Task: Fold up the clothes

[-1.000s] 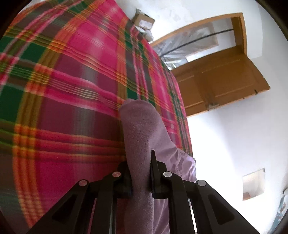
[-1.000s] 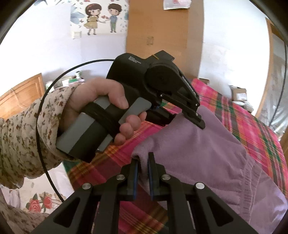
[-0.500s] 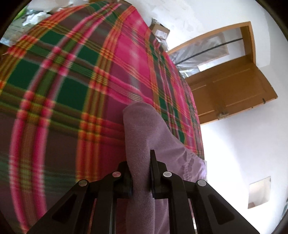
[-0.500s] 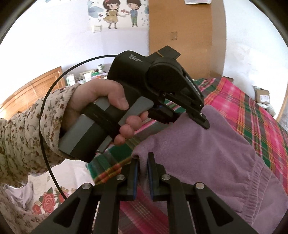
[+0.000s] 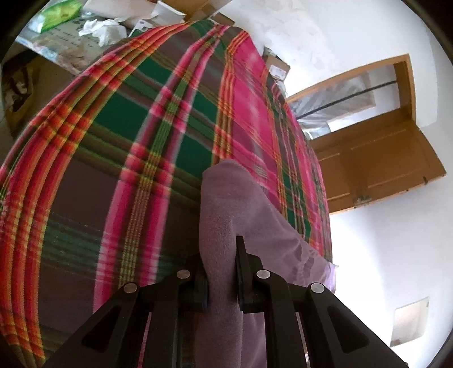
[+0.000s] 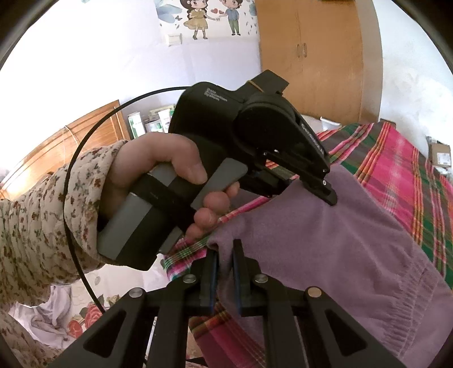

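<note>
Your left claw (image 5: 222,278) clamps a thick fold of the purple garment (image 5: 226,215), both fingers pressed into the fleece so that the pads are buried and only their black outer edges show. From that wrist view the garment rises as a rounded hump in front of the fingers and falls away to the right over the plaid bed cover (image 5: 119,158), whose stripes are smeared with blur. Beyond the bed's far edge, a heap of paper and boxes (image 5: 99,27) is too indistinct to sort out, and a wooden door (image 5: 376,161) stands open at the right.

Your right claw (image 6: 225,271) is clenched on a corner of the same garment (image 6: 325,249), the cloth pinched between its fingers. The garment spreads right across the bed cover (image 6: 396,169), its gathered hem cut off by the frame's edge. Your left hand (image 6: 158,175), in a floral sleeve (image 6: 36,226), grips the left claw's handle and fills the middle of this view; that claw's tip (image 6: 328,192) rests on the garment's upper edge, its grip hidden from here. A wardrobe (image 6: 311,56) and a cartoon wall sticker (image 6: 212,17) stand behind.
</note>
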{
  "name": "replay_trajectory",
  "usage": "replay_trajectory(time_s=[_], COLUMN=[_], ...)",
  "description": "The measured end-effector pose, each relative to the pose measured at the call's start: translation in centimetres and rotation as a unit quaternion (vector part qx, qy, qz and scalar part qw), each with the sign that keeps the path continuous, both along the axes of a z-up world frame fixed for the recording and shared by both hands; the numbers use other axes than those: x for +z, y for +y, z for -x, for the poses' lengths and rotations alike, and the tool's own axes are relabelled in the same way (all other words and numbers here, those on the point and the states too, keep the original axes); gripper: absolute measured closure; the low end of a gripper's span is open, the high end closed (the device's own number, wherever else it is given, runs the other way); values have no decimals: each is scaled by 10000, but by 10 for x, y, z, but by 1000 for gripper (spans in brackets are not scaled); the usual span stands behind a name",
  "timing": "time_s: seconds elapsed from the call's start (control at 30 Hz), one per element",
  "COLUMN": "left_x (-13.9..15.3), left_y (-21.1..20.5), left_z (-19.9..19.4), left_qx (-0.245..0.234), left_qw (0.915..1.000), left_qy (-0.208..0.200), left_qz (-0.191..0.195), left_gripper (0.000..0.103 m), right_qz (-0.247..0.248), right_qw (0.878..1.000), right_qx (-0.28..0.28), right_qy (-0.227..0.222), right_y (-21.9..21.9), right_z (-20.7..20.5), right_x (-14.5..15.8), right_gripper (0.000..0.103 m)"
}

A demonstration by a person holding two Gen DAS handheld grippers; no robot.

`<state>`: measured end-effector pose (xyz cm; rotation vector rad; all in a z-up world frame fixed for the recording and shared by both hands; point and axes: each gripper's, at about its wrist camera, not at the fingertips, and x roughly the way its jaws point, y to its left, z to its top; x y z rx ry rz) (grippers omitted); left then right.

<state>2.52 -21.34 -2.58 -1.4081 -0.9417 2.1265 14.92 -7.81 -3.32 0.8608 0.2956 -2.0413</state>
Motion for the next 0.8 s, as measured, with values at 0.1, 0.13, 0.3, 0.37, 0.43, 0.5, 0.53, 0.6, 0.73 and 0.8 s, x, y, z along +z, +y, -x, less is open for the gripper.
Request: replay_trajectory(time_s=[0.1,0.13,0.3,0.37,0.43,0.5,0.53,0.6,0.73,0.8], left_x=[-5,-6,-5,0,4,8,11,15,30,39], left_y=[-3,-1,1,6,7,4,1,-6,-10,-3], left_z=[-2,-1,-3,-3,-5,-9,-12,-18,-39,-50], left_qx=[6,10,56,99,156,254,334,496,710,647], left_qw=[10000,10000,9999,9996,9992,9988,9984,9975,9955,9949], left_qy=[-47,-69,-102,-126,-142,-90,-78,-48,199,371], left_qz=[61,55,120,223,331,411,442,501,601,673], left_gripper=[88,87,84,81,81,81,81,81,81,81], right_qz=[-5,-15,-128,-104,-38,86,161,284,418,473], right_qw=[9998,9997,9997,9996,9994,9991,9990,9984,9961,9926], right_qx=[-20,-33,-60,-148,-249,-317,-358,-472,-782,-1112], right_qy=[-198,-248,-217,-225,-245,-257,-218,-119,46,94], right_y=[0,0,1,8,17,28,36,53,73,96], right_z=[7,8,6,6,7,5,4,2,4,5], right_x=[-6,-8,-10,-7,-4,2,7,15,32,32], right_gripper=[92,92,89,78,74,73,72,69,67,67])
